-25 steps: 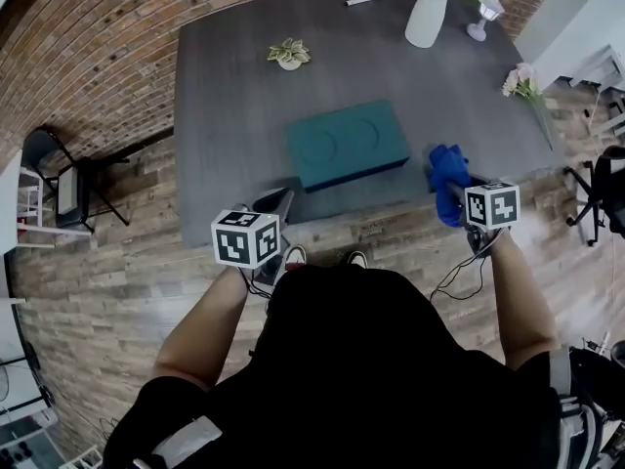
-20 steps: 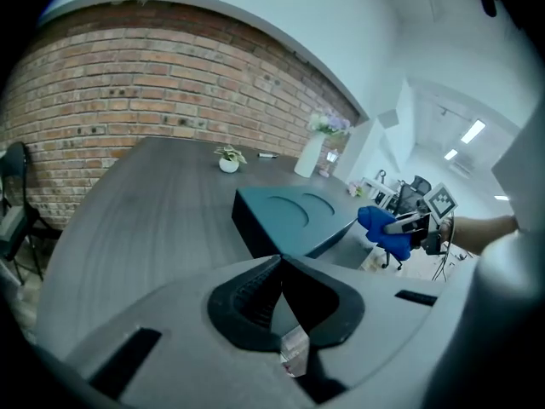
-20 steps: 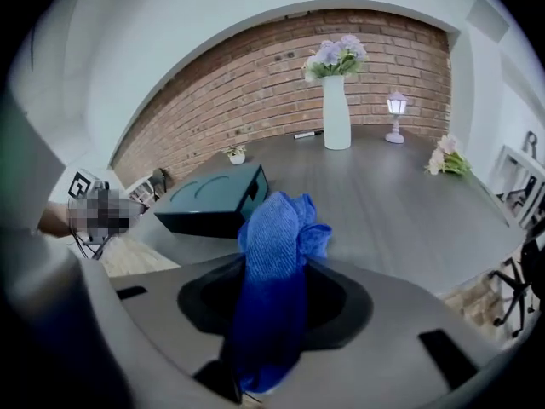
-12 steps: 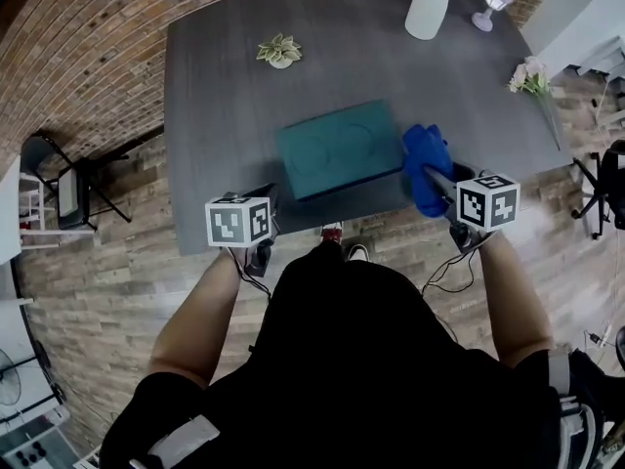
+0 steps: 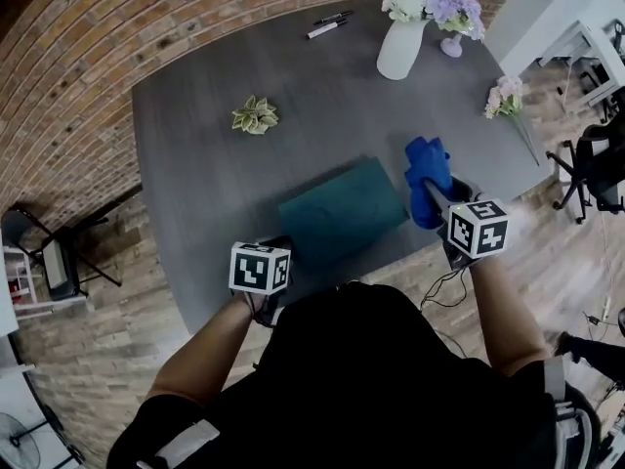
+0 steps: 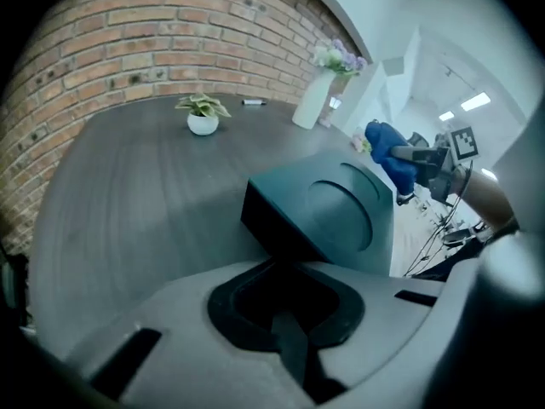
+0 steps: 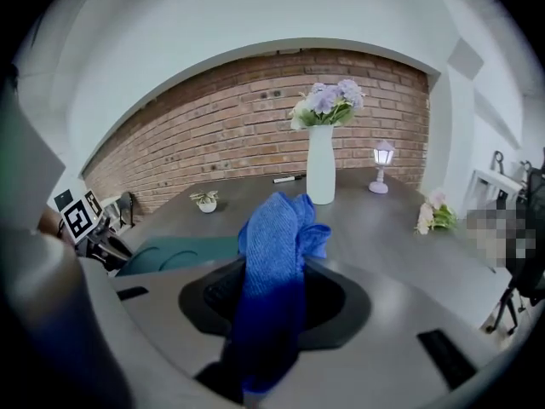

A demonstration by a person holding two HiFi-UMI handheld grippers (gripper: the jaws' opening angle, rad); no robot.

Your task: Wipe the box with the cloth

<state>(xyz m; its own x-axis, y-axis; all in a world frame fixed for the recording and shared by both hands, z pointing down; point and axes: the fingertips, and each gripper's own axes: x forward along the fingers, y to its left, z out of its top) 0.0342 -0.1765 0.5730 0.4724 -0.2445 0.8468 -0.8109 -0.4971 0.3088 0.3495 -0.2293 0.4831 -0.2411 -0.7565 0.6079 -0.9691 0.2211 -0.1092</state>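
A teal box with two round recesses in its lid lies on the dark grey table. It also shows in the left gripper view, where the box has its near corner right in front of the jaws. My left gripper sits at the box's near left corner, and in its own view the left gripper looks shut and holds nothing. My right gripper is shut on a blue cloth that hangs just off the box's right end. The cloth covers the right gripper.
At the table's far side stand a white vase of flowers, a small lamp and markers. A small potted plant is far left, a flower sprig lies right. Chairs stand on the floor.
Both grippers have moved forward over the table. The cloth has come up beside the box's right end, and the left gripper has reached the box's near left corner.
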